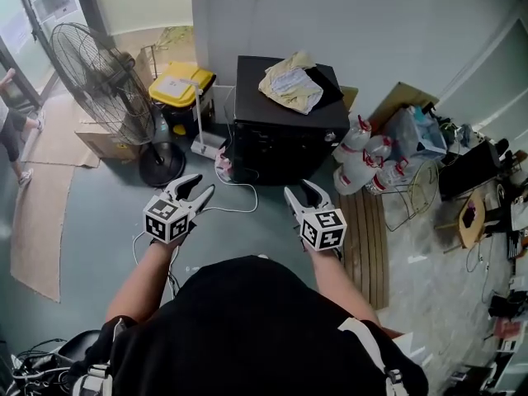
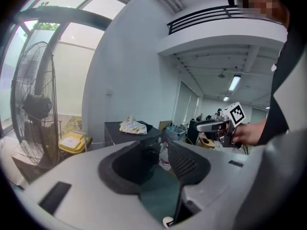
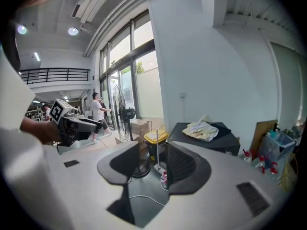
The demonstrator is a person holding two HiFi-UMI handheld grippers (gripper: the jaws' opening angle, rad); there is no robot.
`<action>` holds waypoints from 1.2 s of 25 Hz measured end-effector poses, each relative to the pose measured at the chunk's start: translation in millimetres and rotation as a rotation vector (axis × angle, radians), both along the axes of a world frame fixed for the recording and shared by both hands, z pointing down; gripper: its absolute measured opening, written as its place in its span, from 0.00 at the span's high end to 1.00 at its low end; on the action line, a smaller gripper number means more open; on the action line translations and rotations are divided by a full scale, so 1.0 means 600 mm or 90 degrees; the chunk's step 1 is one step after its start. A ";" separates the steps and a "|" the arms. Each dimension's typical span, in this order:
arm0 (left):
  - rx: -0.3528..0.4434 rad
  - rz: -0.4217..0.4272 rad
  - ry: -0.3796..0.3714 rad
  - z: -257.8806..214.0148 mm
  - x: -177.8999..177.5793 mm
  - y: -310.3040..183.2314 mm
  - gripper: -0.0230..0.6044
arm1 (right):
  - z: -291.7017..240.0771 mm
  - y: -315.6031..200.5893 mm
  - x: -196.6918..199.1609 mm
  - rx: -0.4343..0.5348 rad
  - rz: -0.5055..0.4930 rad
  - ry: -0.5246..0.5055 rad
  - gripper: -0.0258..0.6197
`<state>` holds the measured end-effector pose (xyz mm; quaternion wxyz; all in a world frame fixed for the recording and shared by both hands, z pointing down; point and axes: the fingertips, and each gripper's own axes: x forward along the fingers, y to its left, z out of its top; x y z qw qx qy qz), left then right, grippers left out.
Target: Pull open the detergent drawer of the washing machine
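The washing machine (image 1: pixel 285 130) is a black box against the white wall, with a crumpled yellowish cloth (image 1: pixel 290 82) on its lid. Its front face is dark and I cannot make out the detergent drawer. My left gripper (image 1: pixel 198 186) and right gripper (image 1: pixel 302 190) hover side by side in front of it, both open and empty, well short of the machine. In the left gripper view the left gripper (image 2: pixel 163 159) points at the machine (image 2: pixel 129 133). In the right gripper view the right gripper (image 3: pixel 148 164) aims left of the machine (image 3: pixel 211 138).
A large pedestal fan (image 1: pixel 103 81) and a yellow-lidded bin (image 1: pixel 180 85) stand left of the machine. Several water bottles (image 1: pixel 363 159) and a wire basket sit to its right. A white cable (image 1: pixel 239 192) lies on the floor. A person (image 1: pixel 12 130) walks at far left.
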<state>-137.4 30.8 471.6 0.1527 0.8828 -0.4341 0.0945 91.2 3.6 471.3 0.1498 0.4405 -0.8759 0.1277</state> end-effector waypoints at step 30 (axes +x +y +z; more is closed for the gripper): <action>-0.007 -0.066 -0.014 0.005 0.132 -0.116 0.67 | 0.035 -0.159 0.128 -0.018 -0.061 -0.021 0.67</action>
